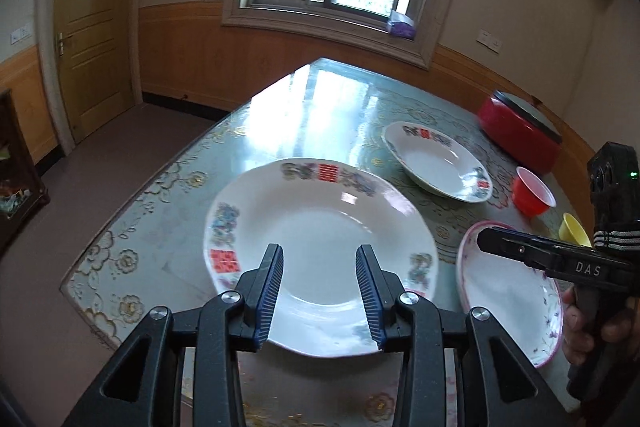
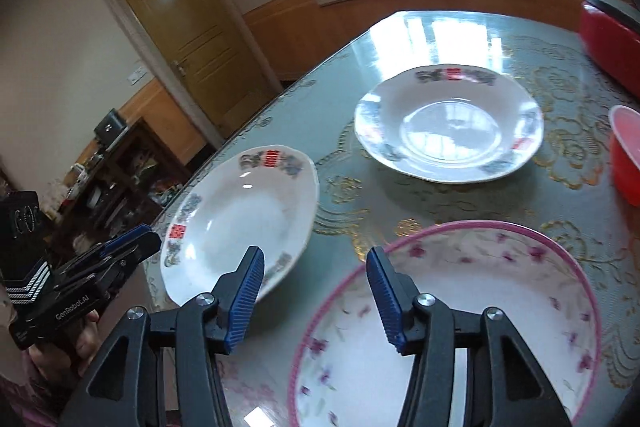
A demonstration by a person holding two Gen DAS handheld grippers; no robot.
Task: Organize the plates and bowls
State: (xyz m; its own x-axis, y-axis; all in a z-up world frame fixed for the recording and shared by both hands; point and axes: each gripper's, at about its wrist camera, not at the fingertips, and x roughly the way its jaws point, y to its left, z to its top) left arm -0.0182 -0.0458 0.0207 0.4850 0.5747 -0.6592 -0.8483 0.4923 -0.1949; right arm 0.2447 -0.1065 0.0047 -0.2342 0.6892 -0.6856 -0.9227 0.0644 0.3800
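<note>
A white plate with red and floral rim marks [image 1: 320,223] [image 2: 240,219] lies near the table's left edge. My left gripper [image 1: 320,259] hangs open above its near rim, with nothing between the pads. A matching white plate [image 1: 436,159] [image 2: 448,123] sits farther back. A pink-rimmed floral plate [image 1: 504,295] [image 2: 480,287] lies at the near right. My right gripper [image 2: 315,259] is open over that plate's left rim and holds nothing. A red bowl [image 1: 534,191] [image 2: 626,155] and a yellow bowl [image 1: 574,229] stand to the right.
The table [image 1: 160,227] has a glass-covered green floral cloth, and its left edge drops to the floor. A red round container with a dark lid [image 1: 516,131] [image 2: 608,35] stands at the back right. A dark cabinet [image 2: 120,179] stands left of the table.
</note>
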